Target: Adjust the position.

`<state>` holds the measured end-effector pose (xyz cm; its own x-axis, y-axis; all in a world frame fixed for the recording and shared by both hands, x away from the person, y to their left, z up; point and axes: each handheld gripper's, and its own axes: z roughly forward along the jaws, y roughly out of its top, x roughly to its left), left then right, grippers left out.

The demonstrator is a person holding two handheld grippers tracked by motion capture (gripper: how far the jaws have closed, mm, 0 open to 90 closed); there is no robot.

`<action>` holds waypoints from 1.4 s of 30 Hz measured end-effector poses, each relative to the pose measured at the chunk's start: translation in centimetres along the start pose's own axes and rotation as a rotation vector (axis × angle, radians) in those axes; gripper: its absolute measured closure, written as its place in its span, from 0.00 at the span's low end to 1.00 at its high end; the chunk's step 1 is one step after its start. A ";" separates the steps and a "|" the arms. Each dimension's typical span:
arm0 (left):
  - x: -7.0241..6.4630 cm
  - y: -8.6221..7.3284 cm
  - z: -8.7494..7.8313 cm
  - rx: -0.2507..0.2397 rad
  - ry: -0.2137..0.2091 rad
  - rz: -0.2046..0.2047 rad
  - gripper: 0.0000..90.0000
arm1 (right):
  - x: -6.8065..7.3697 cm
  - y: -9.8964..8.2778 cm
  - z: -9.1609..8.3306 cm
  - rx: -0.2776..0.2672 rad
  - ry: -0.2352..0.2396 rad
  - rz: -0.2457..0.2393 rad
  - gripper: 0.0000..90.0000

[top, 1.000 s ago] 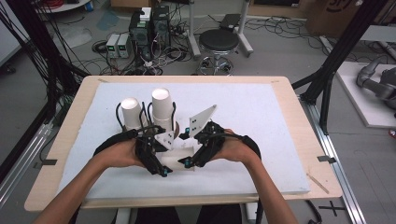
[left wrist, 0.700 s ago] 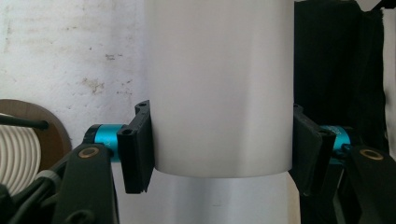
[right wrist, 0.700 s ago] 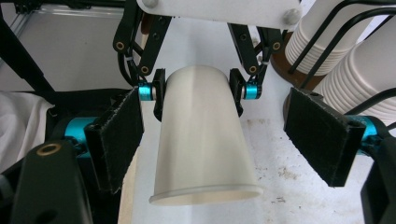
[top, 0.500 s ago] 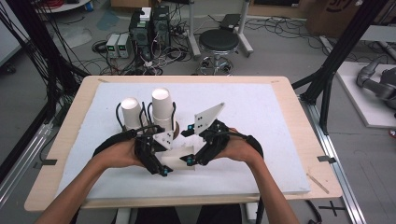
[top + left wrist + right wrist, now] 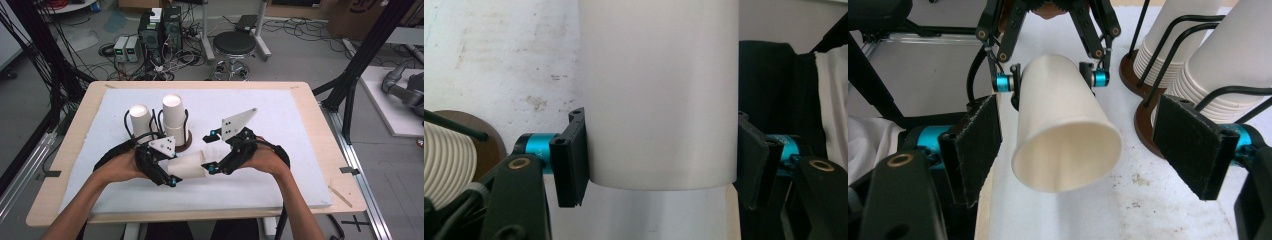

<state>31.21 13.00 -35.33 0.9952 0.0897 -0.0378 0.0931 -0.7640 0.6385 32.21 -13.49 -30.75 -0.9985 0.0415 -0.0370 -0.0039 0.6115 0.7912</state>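
A white paper cup (image 5: pixel 189 165) lies sideways above the white mat, with my left gripper (image 5: pixel 172 171) shut on its lower half. In the left gripper view the cup (image 5: pixel 659 95) stands between both pads, which press on its wall around my left gripper's midpoint (image 5: pixel 661 160). My right gripper (image 5: pixel 213 151) faces the cup's mouth from the right, open. In the right gripper view the cup's open mouth (image 5: pixel 1068 150) points at the camera, and my right gripper (image 5: pixel 1083 150) has its pads spread wide on either side without touching it. The left gripper (image 5: pixel 1050 75) shows beyond.
Two stacks of white cups (image 5: pixel 140 120) (image 5: pixel 173 116) stand in black wire holders on brown bases (image 5: pixel 188 139) just behind my left hand; in the right gripper view the stacks (image 5: pixel 1218 55) are close at the right. The white mat (image 5: pixel 280 150) covers a wooden table (image 5: pixel 320 125).
My right gripper has shifted a little to the right and its grey plate has tilted. The left gripper keeps the cup in about the same place.
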 end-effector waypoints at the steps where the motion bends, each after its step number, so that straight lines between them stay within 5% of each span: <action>1: -0.1 -0.2 -0.1 -0.013 0.001 -0.009 0.39 | 0.0 -0.1 0.0 -0.002 0.001 0.001 0.23; 6: -0.2 -1.0 -0.3 -0.062 -0.006 -0.016 0.39 | -0.1 -0.8 0.0 -0.001 -0.003 0.014 0.23; 23: -0.2 -2.5 -1.1 -0.336 -0.001 -0.073 0.39 | -0.2 -3.6 0.9 -0.033 0.015 0.072 0.23; 42: -0.1 -4.8 1.5 -0.642 -0.048 -0.140 0.39 | -0.2 -5.0 2.1 -0.137 0.055 0.132 0.23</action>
<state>30.72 15.69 -39.55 0.9764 0.1210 -0.1788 0.2015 -0.2124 0.9562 32.55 -14.87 -35.97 -0.9923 0.0687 0.1032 0.1237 0.4898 0.8630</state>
